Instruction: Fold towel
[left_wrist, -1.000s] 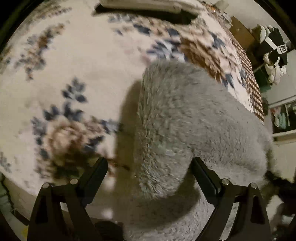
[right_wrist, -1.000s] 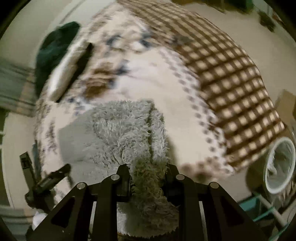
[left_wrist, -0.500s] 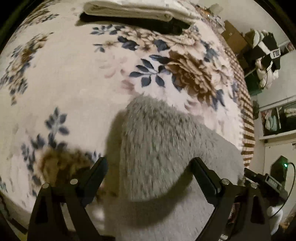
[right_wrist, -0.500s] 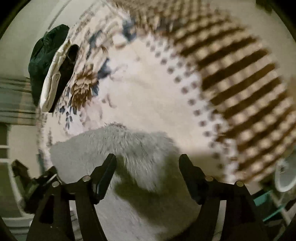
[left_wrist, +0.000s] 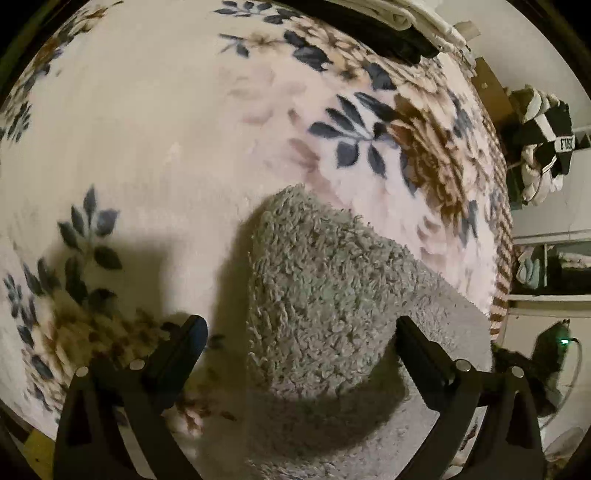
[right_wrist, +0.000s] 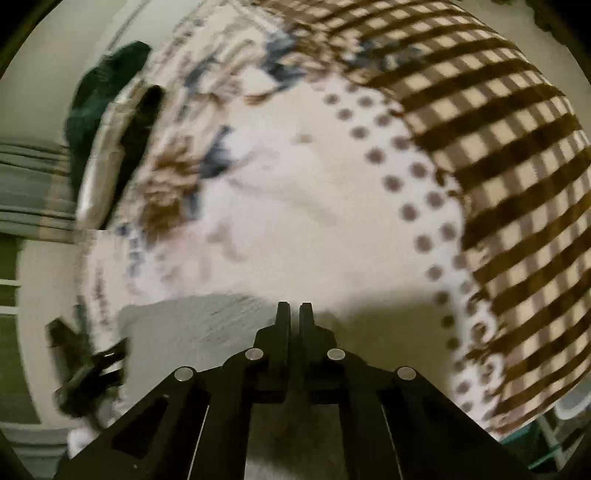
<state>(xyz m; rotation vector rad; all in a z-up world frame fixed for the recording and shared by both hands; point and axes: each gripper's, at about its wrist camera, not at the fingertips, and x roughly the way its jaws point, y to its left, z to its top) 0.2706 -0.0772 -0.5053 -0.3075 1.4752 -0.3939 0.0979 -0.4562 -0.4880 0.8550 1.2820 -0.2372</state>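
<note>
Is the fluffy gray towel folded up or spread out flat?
Folded, at least once. In the left wrist view the gray towel lies doubled on the flowery blanket, one thick layer on another. Whether it is fully folded, I cannot tell.

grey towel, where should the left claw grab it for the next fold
Take the rounded folded corner of the grey towel, between the open left claw fingers. Come straight forward, low over the floral blanket: that edge stands raised, thick and free, so likely pinchable.

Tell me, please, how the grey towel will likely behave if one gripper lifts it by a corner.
The towel would probably droop and unfold, since its shaggy pile already bends softly over itself on the blanket. The thick loops look grippy, so it likely will not slip.
</note>
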